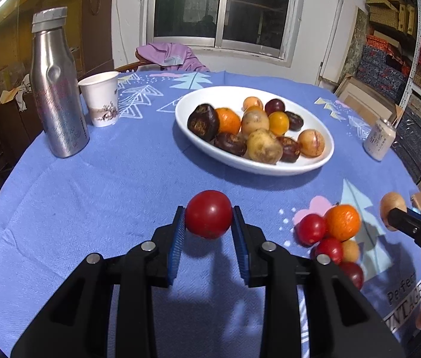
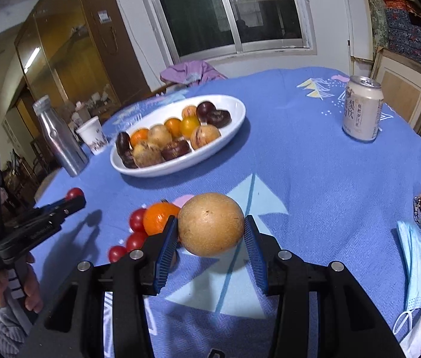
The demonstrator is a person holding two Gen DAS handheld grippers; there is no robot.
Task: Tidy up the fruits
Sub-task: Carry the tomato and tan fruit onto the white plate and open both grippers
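The left claw (image 1: 209, 219) is clamped on a small red tomato (image 1: 208, 214), held between the blue pads at the fingertips and clear of the blue tablecloth (image 1: 106, 194). The right claw (image 2: 211, 232) is clamped on a round tan pear (image 2: 210, 228), gripped across its widest part and also off the cloth.

Ahead of both claws stands the white plate (image 1: 323, 155), already loaded with mixed fruit. Between the two claws, on the cloth, lies a loose group: an orange (image 2: 160, 218) and several small red tomatoes (image 2: 137, 219).

Handling, as judged:
- Tomato: light, smooth and thin-skinned; likely to split or slip under heavy pressure. Grip across the middle, lightly.
- Pear: heavier and firm with a matt skin; likely to bruise if dropped. Hold at the widest girth, centred on the pads.

Set each fruit down into a gap on the plate before releasing.
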